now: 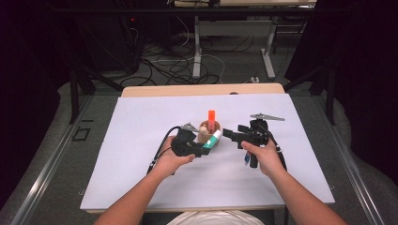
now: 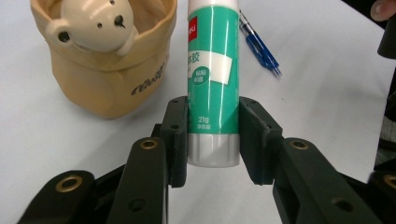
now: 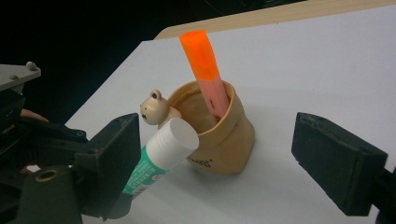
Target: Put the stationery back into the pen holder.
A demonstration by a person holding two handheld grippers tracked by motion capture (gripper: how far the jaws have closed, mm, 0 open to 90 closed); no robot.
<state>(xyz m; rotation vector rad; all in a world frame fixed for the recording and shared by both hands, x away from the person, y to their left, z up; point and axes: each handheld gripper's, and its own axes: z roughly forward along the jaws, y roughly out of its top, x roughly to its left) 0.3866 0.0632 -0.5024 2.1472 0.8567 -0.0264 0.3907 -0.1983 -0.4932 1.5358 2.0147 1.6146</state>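
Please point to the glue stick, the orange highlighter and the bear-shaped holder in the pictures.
glue stick point(image 2: 212, 79): left gripper view, on its green label.
orange highlighter point(image 3: 200, 51): right gripper view, on its orange cap.
bear-shaped holder point(image 3: 231, 140): right gripper view, on its tan outer wall.

Highlighter point(image 3: 205, 70) in bear pot point(image 3: 224, 140); glue stick point(image 3: 159, 156) beside pot; pen point(image 2: 260, 46) behind.

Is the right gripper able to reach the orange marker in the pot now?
Probably yes: the right gripper stands open near the pot, and the orange marker sticks out above the rim, uncovered.
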